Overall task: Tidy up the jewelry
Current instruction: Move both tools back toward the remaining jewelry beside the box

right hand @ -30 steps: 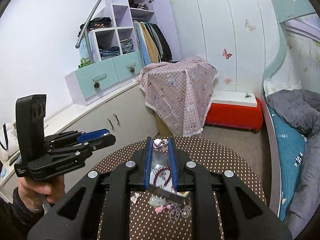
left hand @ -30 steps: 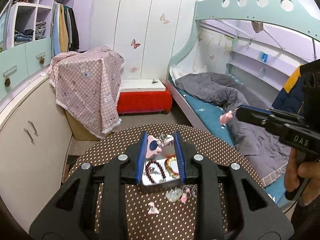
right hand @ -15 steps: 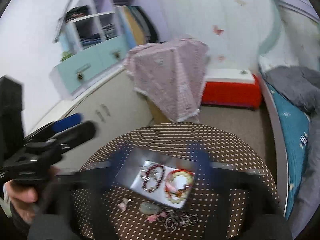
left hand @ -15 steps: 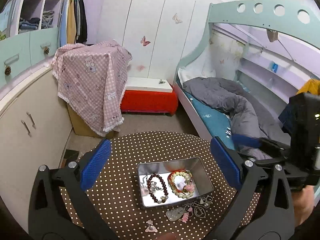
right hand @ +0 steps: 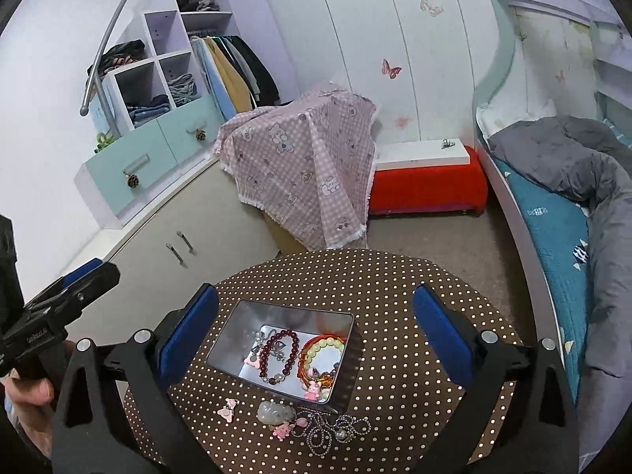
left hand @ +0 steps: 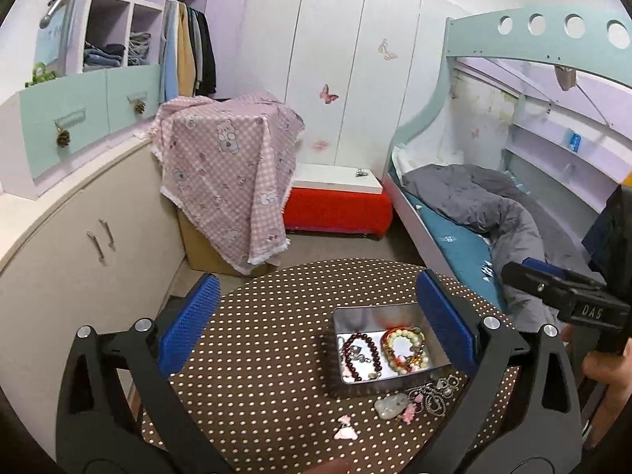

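A silver tin (left hand: 397, 310) (right hand: 227, 339) sits on the round brown polka-dot table (left hand: 284, 324) (right hand: 395, 288). It holds a dark red bead bracelet (left hand: 361, 353) (right hand: 292, 349) and a pale green and orange bead bracelet (left hand: 407, 345) (right hand: 322, 351). In front of the tin lie a pale jade stone (left hand: 391, 403) (right hand: 274, 410), a silver chain necklace (left hand: 434, 395) (right hand: 335, 430), a pink charm (right hand: 283, 430) and a pink bow (left hand: 343, 432) (right hand: 228, 409). My left gripper (left hand: 316, 324) is open and empty above the table. My right gripper (right hand: 316, 331) is open and empty above the tin.
A low cream cabinet (left hand: 59, 260) stands left of the table. A box under pink checked cloth (left hand: 229, 173) and a red bench (left hand: 335, 209) stand behind. A bunk bed with a grey duvet (left hand: 493, 213) runs along the right.
Both grippers were shut a second ago and have opened wide. Both have drawn back and up from the tin, and the left view has swung left.
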`<state>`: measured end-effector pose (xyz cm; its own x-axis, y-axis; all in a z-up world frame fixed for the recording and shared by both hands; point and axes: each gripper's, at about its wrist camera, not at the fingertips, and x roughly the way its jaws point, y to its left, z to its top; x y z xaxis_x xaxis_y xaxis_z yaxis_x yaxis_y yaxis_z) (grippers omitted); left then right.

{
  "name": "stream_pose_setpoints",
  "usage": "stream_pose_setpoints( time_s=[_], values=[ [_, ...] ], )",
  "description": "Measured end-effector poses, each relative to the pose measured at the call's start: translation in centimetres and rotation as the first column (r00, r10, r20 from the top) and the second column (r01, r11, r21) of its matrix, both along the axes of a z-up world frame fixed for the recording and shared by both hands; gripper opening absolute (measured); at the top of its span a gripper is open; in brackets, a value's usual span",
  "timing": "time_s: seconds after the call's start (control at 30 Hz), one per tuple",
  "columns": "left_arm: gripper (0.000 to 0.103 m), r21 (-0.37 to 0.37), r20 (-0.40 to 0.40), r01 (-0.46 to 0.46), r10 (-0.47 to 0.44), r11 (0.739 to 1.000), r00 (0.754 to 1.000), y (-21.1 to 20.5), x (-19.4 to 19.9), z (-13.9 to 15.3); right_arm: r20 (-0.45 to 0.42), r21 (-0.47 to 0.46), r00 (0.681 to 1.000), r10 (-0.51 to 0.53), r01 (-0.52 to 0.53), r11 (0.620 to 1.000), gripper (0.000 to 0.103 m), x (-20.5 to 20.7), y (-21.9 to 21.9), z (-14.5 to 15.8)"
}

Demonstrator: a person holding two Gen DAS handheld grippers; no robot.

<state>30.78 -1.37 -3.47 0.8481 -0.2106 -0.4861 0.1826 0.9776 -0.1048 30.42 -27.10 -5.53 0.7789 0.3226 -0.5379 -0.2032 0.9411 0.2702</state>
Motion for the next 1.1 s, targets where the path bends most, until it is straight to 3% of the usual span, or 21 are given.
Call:
stream_pose_setpoints(
  time_s=[0.4, 0.63, 1.1],
  values=[
    [0.097, 0.034, 0.038, -0.051, 0.05, 0.998, 0.998, 1.1, -3.3, 0.1, 0.061, -0.068, 0.998, -0.023, 0.027, 0.997, 0.095, -3.3, 0.3, 1.1],
    [0.097, 0.057, 0.027, -0.057, 0.055, 0.997, 0.998, 1.3, -4.5, -1.2, 0.072, -0.102, 0.996, -0.044, 0.051, 0.993, 0.095, -5.7, 0.0, 0.9],
    [0.097, 0.088, -0.071, -0.045, 0.051, 0.995, 0.996, 1.4, -5.5, -5.8, -0.035, -0.143, 0.997, -0.074, 0.068, 0.987, 0.095, -8.3, -1.2, -4.0]
  ],
)
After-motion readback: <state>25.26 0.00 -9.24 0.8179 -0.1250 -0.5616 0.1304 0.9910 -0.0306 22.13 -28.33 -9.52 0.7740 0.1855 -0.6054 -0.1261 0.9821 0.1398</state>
